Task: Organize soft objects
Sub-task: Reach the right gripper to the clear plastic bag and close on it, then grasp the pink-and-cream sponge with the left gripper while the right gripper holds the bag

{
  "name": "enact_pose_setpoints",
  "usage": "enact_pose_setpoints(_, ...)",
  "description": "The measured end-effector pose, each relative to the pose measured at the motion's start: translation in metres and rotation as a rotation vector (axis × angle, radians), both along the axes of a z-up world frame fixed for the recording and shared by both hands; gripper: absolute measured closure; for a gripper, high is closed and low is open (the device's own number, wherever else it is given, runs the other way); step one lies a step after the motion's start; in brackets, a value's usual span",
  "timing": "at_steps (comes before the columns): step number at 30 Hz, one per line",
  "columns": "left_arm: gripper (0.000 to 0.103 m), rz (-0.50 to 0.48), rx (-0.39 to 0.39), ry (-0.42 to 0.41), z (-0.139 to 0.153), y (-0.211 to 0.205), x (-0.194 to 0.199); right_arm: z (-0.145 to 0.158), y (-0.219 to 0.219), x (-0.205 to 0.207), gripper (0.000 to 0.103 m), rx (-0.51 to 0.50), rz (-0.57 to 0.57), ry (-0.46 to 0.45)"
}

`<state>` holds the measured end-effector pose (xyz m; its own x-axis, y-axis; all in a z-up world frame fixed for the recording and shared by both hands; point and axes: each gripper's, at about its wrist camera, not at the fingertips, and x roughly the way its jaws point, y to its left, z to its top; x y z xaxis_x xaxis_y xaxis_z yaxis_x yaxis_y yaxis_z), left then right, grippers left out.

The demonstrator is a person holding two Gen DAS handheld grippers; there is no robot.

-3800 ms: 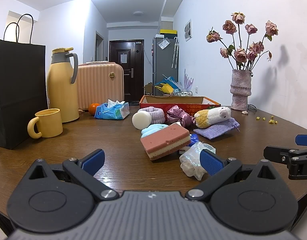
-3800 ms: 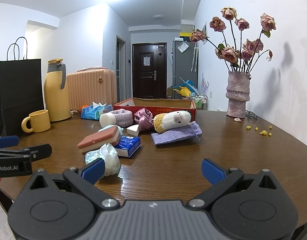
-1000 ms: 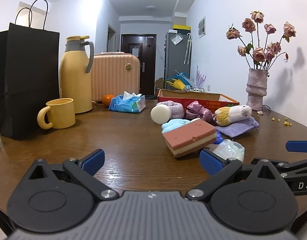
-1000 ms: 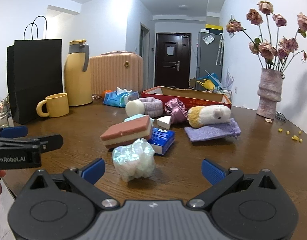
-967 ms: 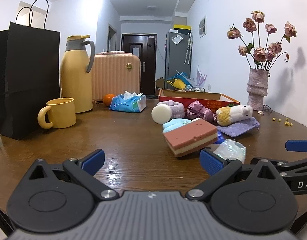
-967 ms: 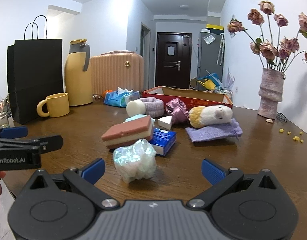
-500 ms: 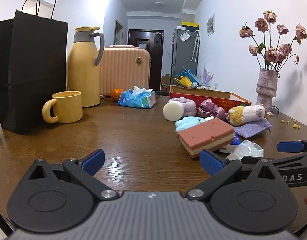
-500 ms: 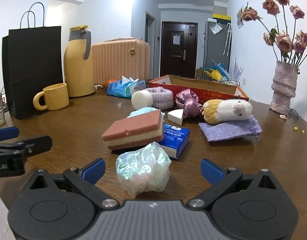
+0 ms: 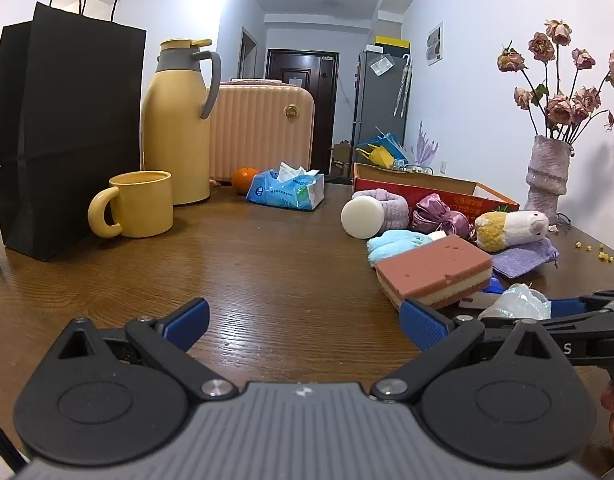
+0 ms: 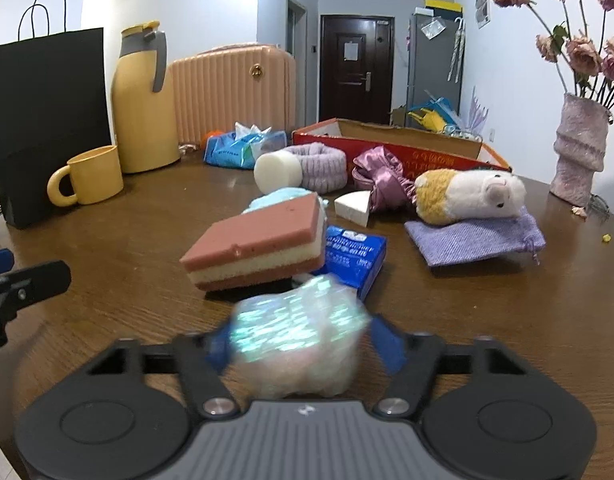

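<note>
Crowded tabletop (image 10: 507, 320) with soft items.
Right hand-held gripper (image 10: 303, 346), jaws just closing, flanks iridescent wrapped bundle (image 10: 297, 344); layered sponge (image 10: 255, 246) and blue tissue pack (image 10: 353, 256) directly beyond; left hand-held gripper (image 9: 303, 318) released.

Bare table (image 9: 267, 264) ahead of left gripper (image 9: 303, 320); ahead of right gripper (image 10: 299, 344), sponge (image 10: 259, 248) and blue packet (image 10: 355, 256) block

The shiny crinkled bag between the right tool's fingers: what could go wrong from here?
1. The right tool has just been closing around the shiny crinkled bag. Its slippery film may squeeze out of the pads.
2. The bag lies close to the pink sponge and the blue packet, so lifting it may drag or tip them.
3. The left tool hangs open nearby and could collide.
</note>
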<state>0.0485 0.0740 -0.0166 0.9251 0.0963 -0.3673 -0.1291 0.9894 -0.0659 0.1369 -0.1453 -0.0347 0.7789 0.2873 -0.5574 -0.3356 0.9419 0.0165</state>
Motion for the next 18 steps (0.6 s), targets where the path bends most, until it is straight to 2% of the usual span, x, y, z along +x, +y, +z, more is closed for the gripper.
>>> enact_pose_setpoints(1,0.0,0.001,0.0,0.002,0.0,0.0,0.001,-0.001,-0.001,0.001,0.056,0.008,0.004,0.008)
enact_pose_setpoints(4,0.0,0.0,-0.002,0.008,-0.001,-0.002,0.002,0.0,-0.006,0.0,0.059,0.033,0.007,-0.001)
enact_pose_setpoints(18,0.0,-0.009,-0.004,0.024,0.001,-0.011,0.015,0.011,-0.031,-0.001,0.061,0.079,-0.033,-0.064)
